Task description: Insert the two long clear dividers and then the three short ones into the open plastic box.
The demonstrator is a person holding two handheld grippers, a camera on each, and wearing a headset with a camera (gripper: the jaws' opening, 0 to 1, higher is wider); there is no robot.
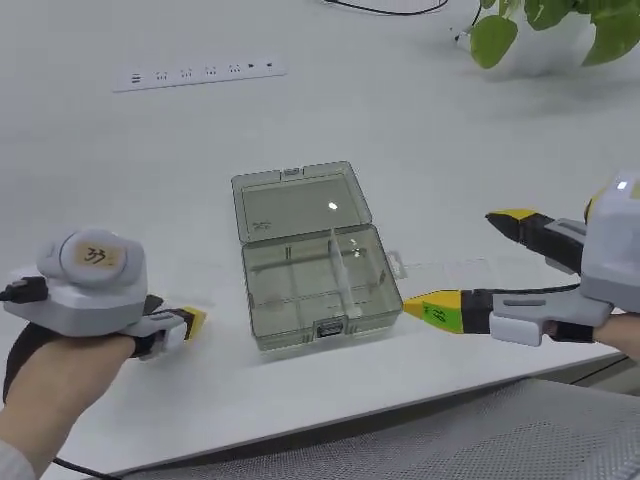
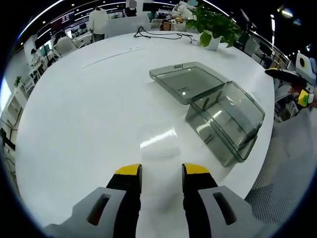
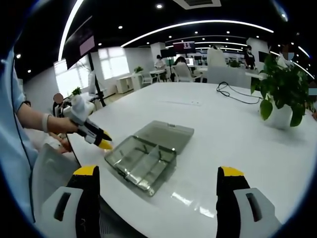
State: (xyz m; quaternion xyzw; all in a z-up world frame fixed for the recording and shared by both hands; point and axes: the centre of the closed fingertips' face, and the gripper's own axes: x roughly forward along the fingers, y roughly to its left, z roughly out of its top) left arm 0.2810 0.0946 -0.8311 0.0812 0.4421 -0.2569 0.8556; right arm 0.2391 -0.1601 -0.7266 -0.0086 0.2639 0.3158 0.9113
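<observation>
The box [image 1: 318, 262] sits open near the front edge of the table [image 1: 150, 180], about midway along it, with its lid [image 1: 300, 200] laid flat toward the far edge. At least 1 clear divider [image 1: 340, 268] already stands upright in it, running from the hinge side to the latch side. Other clear ribs show in the right gripper view, but I cannot count them.

The right gripper [image 1: 458, 262] hangs just right of the box, its jaws spread wide and empty. A faint loose strip [image 1: 447, 268] lies flat on the table there, just beside the box wall. The left gripper [image 2: 162, 171] hovers low, well left of the box near the front edge, jaws parted a little and holding nothing. A clear piece [image 2: 157, 141] lies on the table just ahead of them.

The step in hand looks like fetching the next divider, and the left gripper is better lined up for it.

- A flat clear strip on a white table is hard to read, so steer by its glints.
- Come in low with 1 jaw to each long edge, or slide the strip to the table's front edge to get a jaw under it.
- Grip near 1 end so the other end can lead into the wall slot.
- Carry it upright and square to the standing divider.
- Press straight down, since a tilted strip will likely jam.
- The free gripper could steady the box, which may skate on the smooth table.
</observation>
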